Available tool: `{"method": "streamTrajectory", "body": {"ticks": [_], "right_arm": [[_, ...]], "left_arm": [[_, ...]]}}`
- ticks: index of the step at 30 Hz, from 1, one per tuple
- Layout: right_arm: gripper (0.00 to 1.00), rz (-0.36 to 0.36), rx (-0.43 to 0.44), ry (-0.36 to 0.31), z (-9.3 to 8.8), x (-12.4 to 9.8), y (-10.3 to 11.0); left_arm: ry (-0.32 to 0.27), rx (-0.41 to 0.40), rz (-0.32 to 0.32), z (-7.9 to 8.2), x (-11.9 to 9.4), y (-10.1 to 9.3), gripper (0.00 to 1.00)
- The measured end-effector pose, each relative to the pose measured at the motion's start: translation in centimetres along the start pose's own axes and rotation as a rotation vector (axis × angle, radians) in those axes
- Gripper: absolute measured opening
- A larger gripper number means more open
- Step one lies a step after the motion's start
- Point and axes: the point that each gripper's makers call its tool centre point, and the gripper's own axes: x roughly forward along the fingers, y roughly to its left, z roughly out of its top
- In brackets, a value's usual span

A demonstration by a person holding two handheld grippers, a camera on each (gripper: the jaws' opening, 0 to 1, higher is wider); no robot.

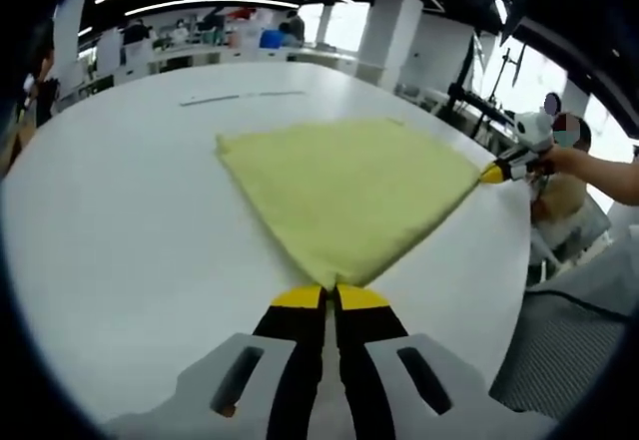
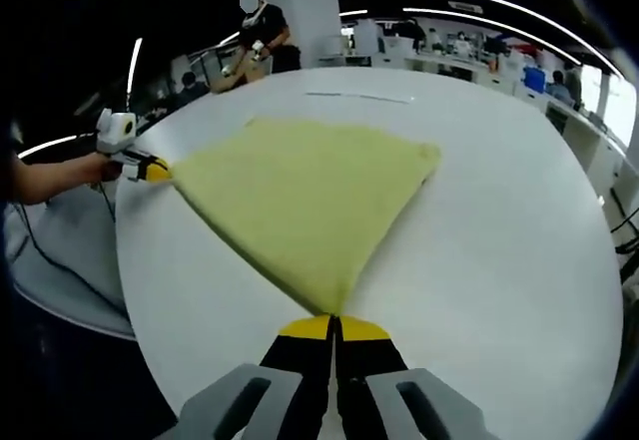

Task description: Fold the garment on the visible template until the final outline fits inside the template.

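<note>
The yellow garment (image 1: 344,191) is lying flat on the white table (image 1: 130,250), spread into a roughly triangular outline with two corners held out.

**Left gripper.** In the left gripper view, the left gripper (image 1: 330,294) is rising from the bottom edge with its black, yellow-tipped jaws pressed together on the nearest corner of the garment, so it is pinching the cloth at table level. In the right gripper view, the same gripper (image 2: 152,170) is appearing at the left side, held by a person's hand (image 2: 103,168), with its yellow tip meeting the far-left corner of the garment (image 2: 300,201).

**Right gripper.** In the right gripper view, the right gripper (image 2: 332,326) is clamping the near corner of the garment with its jaws closed. In the left gripper view, it (image 1: 496,171) is showing at the right edge of the table, touching the garment's right-hand corner.

**Surroundings.** A thin dark line (image 1: 240,97) is running across the far part of the table; it may be a template marking, but it is too faint to confirm. Beyond the table (image 2: 519,250), desks and standing people (image 2: 265,31) are occupying the background.
</note>
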Motion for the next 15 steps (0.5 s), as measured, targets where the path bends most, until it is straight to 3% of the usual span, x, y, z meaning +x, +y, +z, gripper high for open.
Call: {"method": "streamTrajectory", "body": {"ticks": [3, 15], "right_arm": [[0.00, 0.000, 0.003, -0.003, -0.19, -0.19, 0.15], [0.00, 0.010, 0.032, -0.014, -0.53, -0.47, 0.61]], "left_arm": [[0.022, 0.032, -0.001, -0.56, -0.18, -0.52, 0.01], [0.025, 0.030, 0.007, -0.97, -0.86, -0.76, 0.01]]}}
